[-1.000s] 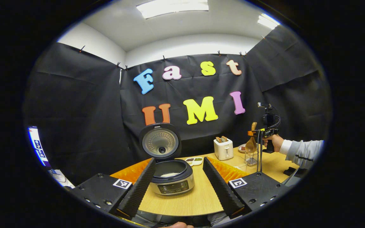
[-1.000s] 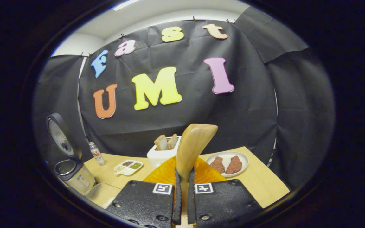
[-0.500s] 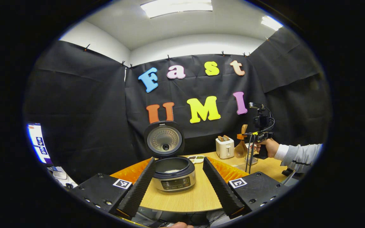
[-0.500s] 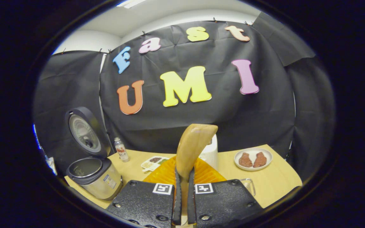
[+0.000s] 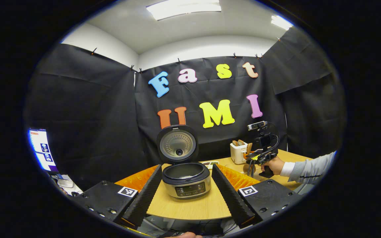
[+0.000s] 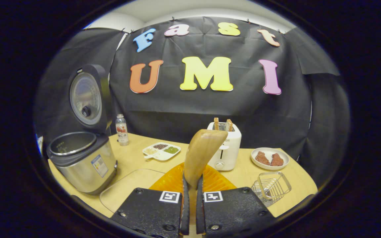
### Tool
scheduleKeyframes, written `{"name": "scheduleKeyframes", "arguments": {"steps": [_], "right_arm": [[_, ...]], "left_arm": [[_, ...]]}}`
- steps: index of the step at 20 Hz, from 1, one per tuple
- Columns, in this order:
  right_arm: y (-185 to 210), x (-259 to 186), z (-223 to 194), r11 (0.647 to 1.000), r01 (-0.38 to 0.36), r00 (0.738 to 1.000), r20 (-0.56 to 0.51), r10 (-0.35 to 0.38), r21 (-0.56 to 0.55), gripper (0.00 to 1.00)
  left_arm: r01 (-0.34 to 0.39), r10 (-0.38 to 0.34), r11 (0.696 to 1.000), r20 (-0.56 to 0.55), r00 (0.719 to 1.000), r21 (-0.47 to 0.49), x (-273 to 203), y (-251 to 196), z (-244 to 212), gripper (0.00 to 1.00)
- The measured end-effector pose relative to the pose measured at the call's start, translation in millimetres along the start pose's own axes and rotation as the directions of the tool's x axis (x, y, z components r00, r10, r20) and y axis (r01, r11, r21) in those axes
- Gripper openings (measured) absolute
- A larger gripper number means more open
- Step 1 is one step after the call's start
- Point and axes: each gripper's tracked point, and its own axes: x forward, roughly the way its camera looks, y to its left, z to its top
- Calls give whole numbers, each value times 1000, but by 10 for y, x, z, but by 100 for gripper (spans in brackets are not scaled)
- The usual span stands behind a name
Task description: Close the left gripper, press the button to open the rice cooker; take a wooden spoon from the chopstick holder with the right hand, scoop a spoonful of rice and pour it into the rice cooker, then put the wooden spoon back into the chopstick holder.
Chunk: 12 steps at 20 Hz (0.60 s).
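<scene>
The rice cooker (image 5: 186,180) stands on the wooden table (image 5: 193,208) with its lid (image 5: 177,144) raised. My left gripper (image 5: 186,168) is open, its fingers framing the cooker from a short way back and touching nothing. My right gripper (image 6: 190,180) is shut on the handle of the wooden spoon (image 6: 203,150), whose bowl points up. In the left gripper view a hand (image 5: 272,164) holds the right gripper (image 5: 259,155) low over the table, right of the cooker. In the right gripper view the open cooker (image 6: 81,163) is at the left and the wire chopstick holder (image 6: 271,186) at the lower right.
A white toaster (image 6: 226,147) with bread slices stands behind the spoon. Right of it is a plate of meat (image 6: 270,158). A divided dish (image 6: 161,151) and a small bottle (image 6: 121,130) sit near the back. A clear shallow tray (image 6: 129,188) lies beside the cooker.
My right gripper has come down and away from the chopstick holder with the spoon, turning toward the cooker. My left gripper has drawn back slightly and stayed open.
</scene>
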Motion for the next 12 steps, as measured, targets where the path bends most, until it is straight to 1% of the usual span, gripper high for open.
{"name": "scheduleKeyframes", "arguments": {"steps": [1, 2, 3, 4, 5, 7, 9, 10, 11, 12], "right_arm": [[-54, 13, -62, 998, 34, 999, -10, -35, -46, 14], [-63, -2, -81, 997, 40, 999, -9, -41, -70, 13], [10, -26, -111, 998, 11, 1000, -13, -12, -65, 14], [111, -59, -199, 998, -39, 998, -51, 36, -52, 14], [190, -117, -302, 996, -84, 991, -105, 82, -6, 13], [244, -224, -368, 990, -109, 982, -145, 122, 90, 13], [381, -315, -345, 971, -152, 970, -163, 183, 185, 13], [460, -333, -381, 952, -178, 959, -174, 224, 249, 14], [593, -343, -392, 923, -206, 947, -170, 271, 325, 13], [652, -335, -401, 904, -208, 942, -172, 288, 372, 13]], "left_arm": [[-1, 1, 1000, -5, 1000, 6, 13, 0, -35, 96], [5, -5, 1000, -10, 1000, 5, 5, -30, -52, 95], [13, -13, 1000, -14, 1000, -4, 13, -50, -78, 95], [18, -18, 1000, -16, 1000, -15, 8, -50, -94, 95], [17, -17, 1000, -14, 1000, -22, 15, -42, -93, 95], [10, -11, 999, -10, 1000, -38, 15, 0, -103, 95], [14, -14, 998, -11, 1000, -55, 11, -22, -131, 96], [15, -15, 998, -13, 1000, -60, 16, -35, -143, 95], [15, -16, 998, -17, 1000, -62, 15, -50, -153, 96], [14, -15, 998, -18, 1000, -63, 1, -42, -155, 96]]}}
